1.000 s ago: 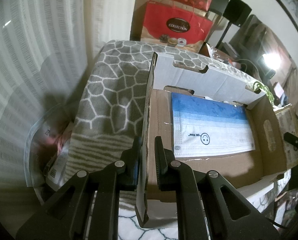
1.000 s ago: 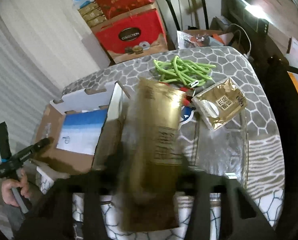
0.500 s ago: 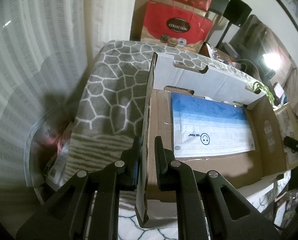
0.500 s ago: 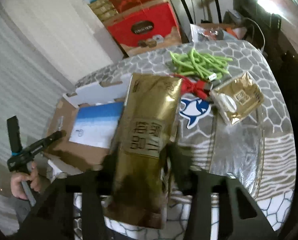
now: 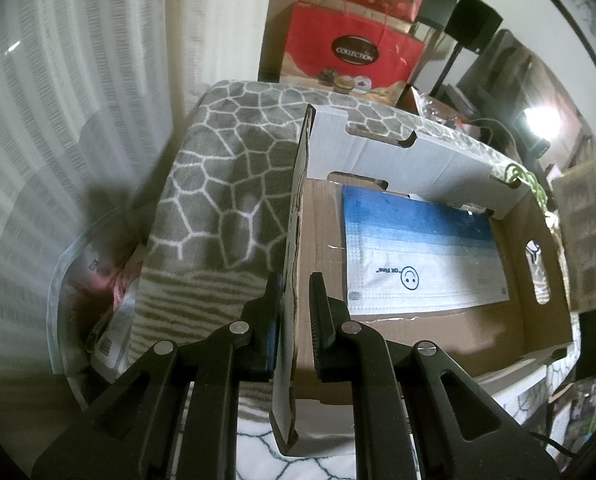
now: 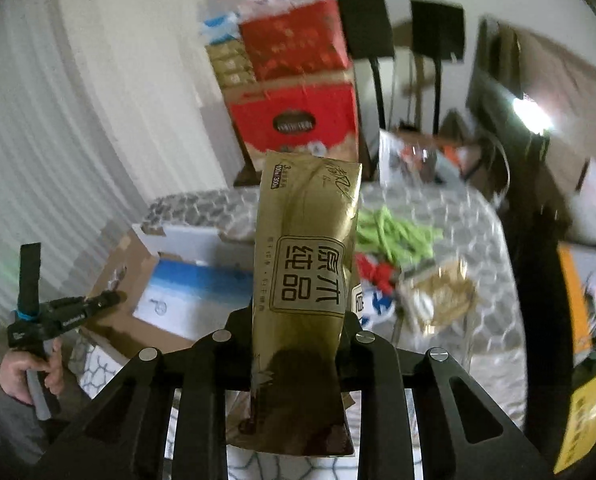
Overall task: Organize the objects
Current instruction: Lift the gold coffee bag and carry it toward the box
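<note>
My left gripper [image 5: 295, 284] is shut on the left wall of the open cardboard box [image 5: 296, 216], which sits on the grey patterned table. A blue and white pack of masks [image 5: 418, 252] lies flat inside the box. My right gripper [image 6: 298, 320] is shut on a gold tissue pack [image 6: 306, 280] and holds it upright in the air, above the table. The gold pack also shows at the right edge of the left wrist view [image 5: 586, 232]. The box [image 6: 166, 276] and the left gripper [image 6: 66, 312] appear at lower left in the right wrist view.
On the table right of the box lie green cords [image 6: 394, 232], a red item [image 6: 374, 272], a blue and white sticker [image 6: 378, 304] and a small gold packet [image 6: 442, 296]. Red gift bags [image 5: 350, 52] stand behind the table. A plastic-wrapped bundle [image 5: 98, 280] sits left of it.
My right gripper has lifted the gold tissue pack higher and tilted it upright. The pack has come into the left wrist view at the right edge. The left gripper has not moved.
</note>
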